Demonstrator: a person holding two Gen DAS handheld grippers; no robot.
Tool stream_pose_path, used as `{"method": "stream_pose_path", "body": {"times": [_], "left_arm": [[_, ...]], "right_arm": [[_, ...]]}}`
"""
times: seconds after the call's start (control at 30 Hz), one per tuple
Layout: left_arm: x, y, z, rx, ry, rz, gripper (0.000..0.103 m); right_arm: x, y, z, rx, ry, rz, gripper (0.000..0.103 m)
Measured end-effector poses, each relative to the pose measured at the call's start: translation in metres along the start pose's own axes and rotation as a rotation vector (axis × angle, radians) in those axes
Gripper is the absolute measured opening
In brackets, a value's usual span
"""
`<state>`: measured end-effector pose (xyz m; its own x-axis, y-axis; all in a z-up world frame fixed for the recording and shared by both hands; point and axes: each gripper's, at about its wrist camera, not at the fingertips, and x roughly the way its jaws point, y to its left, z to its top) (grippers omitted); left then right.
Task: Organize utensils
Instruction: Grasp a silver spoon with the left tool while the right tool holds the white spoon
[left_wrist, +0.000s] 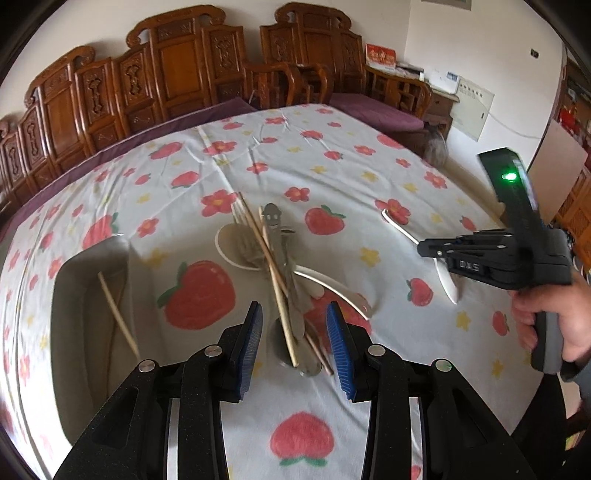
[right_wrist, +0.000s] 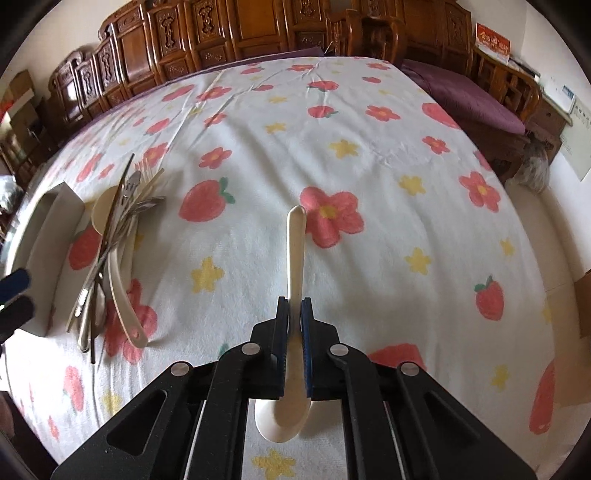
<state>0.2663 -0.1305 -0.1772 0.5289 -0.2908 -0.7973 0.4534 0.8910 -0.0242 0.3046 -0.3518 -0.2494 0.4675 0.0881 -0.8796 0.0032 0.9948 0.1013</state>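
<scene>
Right claw (right_wrist: 294, 314) is pinching a white ceramic-looking spoon (right_wrist: 295, 251) at mid-handle, the handle pointing forward and the bowl hanging beneath the claw, above the flowered worktop (right_wrist: 369, 155). Left claw (left_wrist: 295, 332) is spread and holds nothing, poised over the heap of utensils (left_wrist: 273, 266): chopsticks, metal cutlery and pale spoons, lying crossed. A beige tray (left_wrist: 74, 295) beside the heap holds one chopstick (left_wrist: 118, 314).

Assessment: the spoon looks stiff, smooth and breakable, so a firm grip on the flat handle suits it. Chopsticks are light and thin, and best pinched mid-length.
</scene>
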Motion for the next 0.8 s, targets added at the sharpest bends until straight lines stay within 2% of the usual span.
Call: {"method": "stream_pose_path", "body": {"times": [0.33,0.8], "left_arm": [[0.05,-0.006,0.016,0.02,0.12,0.028,0.014],[0.08,-0.024,0.024,0.135,0.205,0.177,0.014]], "right_arm": [[-0.002,-0.013,-0.003,0.032,-0.012,0.08,0.008],[0.0,-0.016,-0.003,0.037,-0.008,0.104,0.009]]}}
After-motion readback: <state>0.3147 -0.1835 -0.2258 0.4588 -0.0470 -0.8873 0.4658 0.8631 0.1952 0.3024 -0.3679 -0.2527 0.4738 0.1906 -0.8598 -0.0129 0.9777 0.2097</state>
